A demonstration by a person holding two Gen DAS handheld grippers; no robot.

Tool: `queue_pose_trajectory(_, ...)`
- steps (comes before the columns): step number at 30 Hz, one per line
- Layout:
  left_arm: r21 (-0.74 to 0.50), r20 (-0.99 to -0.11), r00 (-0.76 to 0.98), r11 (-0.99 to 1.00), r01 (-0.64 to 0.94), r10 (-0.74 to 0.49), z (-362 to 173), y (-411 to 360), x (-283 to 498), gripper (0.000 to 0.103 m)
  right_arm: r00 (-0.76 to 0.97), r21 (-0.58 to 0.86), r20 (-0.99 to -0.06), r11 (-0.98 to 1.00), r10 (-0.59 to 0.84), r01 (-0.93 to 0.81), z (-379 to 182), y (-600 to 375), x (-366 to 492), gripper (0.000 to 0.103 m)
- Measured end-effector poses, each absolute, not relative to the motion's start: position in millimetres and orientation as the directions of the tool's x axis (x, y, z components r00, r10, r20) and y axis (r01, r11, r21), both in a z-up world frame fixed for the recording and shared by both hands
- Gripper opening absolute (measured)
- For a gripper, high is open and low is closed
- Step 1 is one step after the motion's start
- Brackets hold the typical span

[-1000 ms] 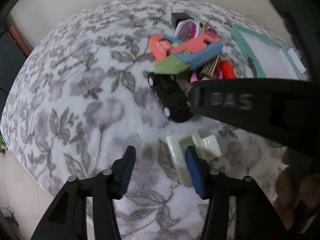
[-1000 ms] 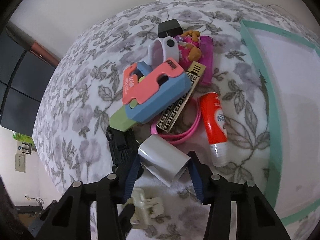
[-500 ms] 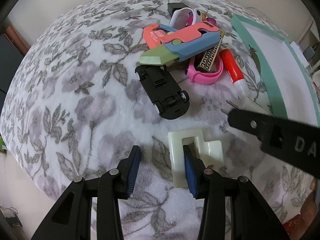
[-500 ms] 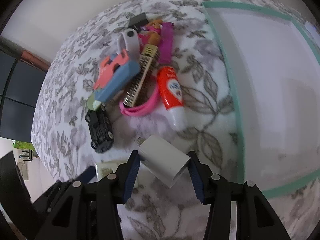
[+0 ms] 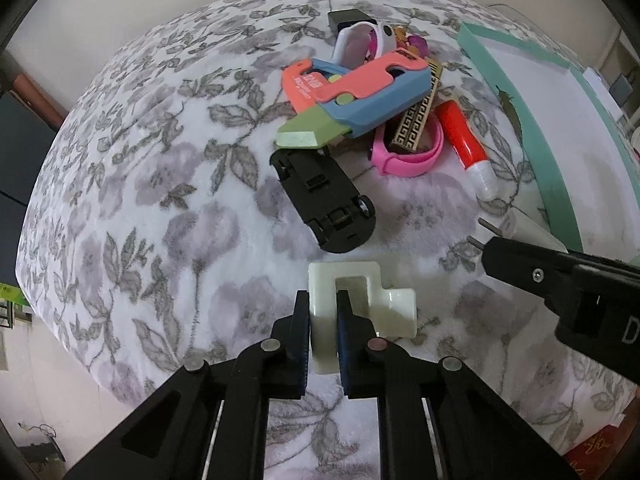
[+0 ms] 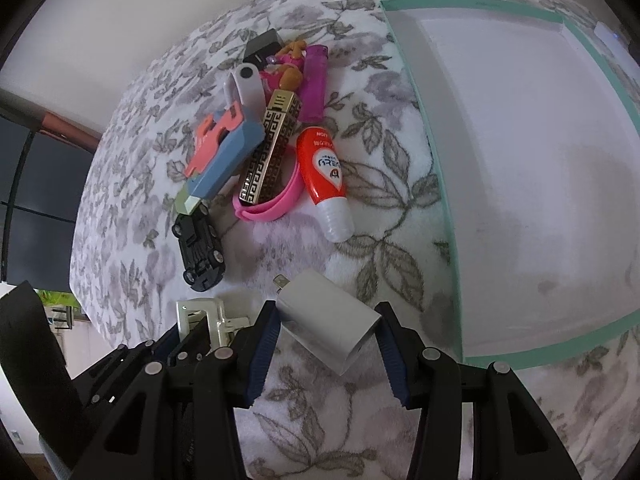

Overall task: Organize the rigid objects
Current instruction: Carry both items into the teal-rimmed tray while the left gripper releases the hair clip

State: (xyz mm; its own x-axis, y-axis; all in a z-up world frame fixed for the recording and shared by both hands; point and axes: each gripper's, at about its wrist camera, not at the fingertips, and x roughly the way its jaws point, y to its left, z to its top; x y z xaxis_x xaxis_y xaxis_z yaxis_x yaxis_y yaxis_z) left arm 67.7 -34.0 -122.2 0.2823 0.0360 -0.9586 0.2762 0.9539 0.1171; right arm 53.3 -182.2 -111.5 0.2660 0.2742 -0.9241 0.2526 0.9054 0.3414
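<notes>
My left gripper [image 5: 323, 340] is shut on one arm of a cream plastic hook-shaped piece [image 5: 360, 304] that lies on the floral blanket [image 5: 140, 200]. My right gripper [image 6: 326, 344] is shut on a white USB charger [image 6: 328, 332] and holds it just left of the teal-rimmed white tray [image 6: 448, 216]. It shows at the right of the left wrist view [image 5: 496, 256]. The cream piece also shows in the right wrist view [image 6: 200, 314].
A pile lies beyond: black toy car [image 5: 324, 200], pink-blue-green toy [image 5: 352, 96], gold patterned bar [image 6: 272, 152], pink wristband [image 5: 408, 152], red-and-white tube [image 6: 324, 184], purple lighter [image 6: 314, 80], white band [image 5: 360, 40], black block [image 5: 346, 18].
My left gripper moved forward and closed on the cream piece. My right gripper carried the white charger away from the pile toward the tray's left edge.
</notes>
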Motion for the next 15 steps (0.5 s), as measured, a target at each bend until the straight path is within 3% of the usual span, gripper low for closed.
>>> queue_pose_trajectory(8, 0.091, -0.961, 0.275, 0.969, 0.228, 0.026, -96.2, -32.0, 80.5, 0.012, 0.313, 0.412, -0.892, 0.87, 0.325, 0.271, -100.3, -192.1, 52.0, 0.052)
queue_pose_trajectory(15, 0.074, -0.919, 0.394, 0.987, 0.143, 0.012, -32.3, -33.3, 98.4, 0.012, 0.476, 0.468, -0.83, 0.827, 0.29, 0.313, -63.5, -218.1, 45.6, 0.051)
